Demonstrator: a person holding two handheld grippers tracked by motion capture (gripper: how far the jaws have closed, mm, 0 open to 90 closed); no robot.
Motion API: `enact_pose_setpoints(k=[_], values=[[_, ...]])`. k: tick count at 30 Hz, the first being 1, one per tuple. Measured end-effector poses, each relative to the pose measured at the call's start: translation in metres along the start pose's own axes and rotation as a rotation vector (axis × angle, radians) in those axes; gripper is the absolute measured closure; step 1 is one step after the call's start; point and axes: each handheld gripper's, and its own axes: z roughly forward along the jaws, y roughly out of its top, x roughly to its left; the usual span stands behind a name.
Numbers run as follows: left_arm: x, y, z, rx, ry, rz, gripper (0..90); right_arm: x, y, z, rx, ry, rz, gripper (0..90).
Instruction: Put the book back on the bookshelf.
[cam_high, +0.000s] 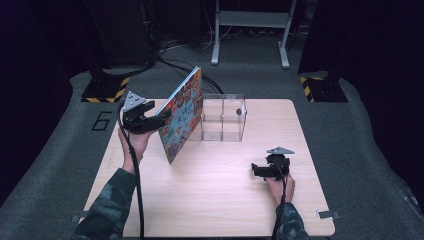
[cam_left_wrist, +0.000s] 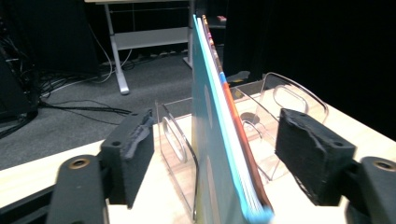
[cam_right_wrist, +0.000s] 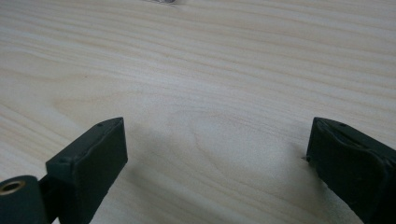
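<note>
Broadly, desk (cam_high: 215, 200): pale wood, carrying everything, with the person's forearms coming in from the near edge.
Clear organiser (cam_high: 223, 117): transparent box with dividers, standing at the far middle of the desk.
Book (cam_high: 181, 116): colourful picture book standing on its lower edge, tilted, its top leaning against the left side of the organiser; long axis runs from near-left on the desk up to far-right.
Left tool (cam_high: 161, 119): at the book's left edge, about halfway up; in the left gripper view the book (cam_left_wrist: 219, 154) stands edge-on between the two pads (cam_left_wrist: 310, 151), with open air on both sides, so the jaws are apart and nothing is gripped.
Right tool (cam_high: 256, 170): resting low at the near right, jaws spread wide over bare wood, holding nothing, well apart from the book.
Deciding relation: the book lies straight ahead of the left tool, spine edge in line with its jaws; the left hand is by far the nearer.
Likely step: my reading is that the book is left propped, or is about to be re-gripped.
</note>
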Motion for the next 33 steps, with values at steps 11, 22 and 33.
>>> enact_pose_setpoints(k=[11,22,33], values=[[0.002,-0.015,-0.03,0.076,-0.01,0.047,13.9,0.006,0.001,0.003,0.017,-0.064,-0.025,6.6],[0.002,-0.04,-0.052,0.115,0.013,0.063,9.8,0.006,0.001,0.003,0.022,-0.064,-0.03,5.7],[0.004,-0.079,-0.073,0.172,0.047,0.055,6.5,0.007,0.001,0.003,0.019,-0.069,-0.017,5.5]])
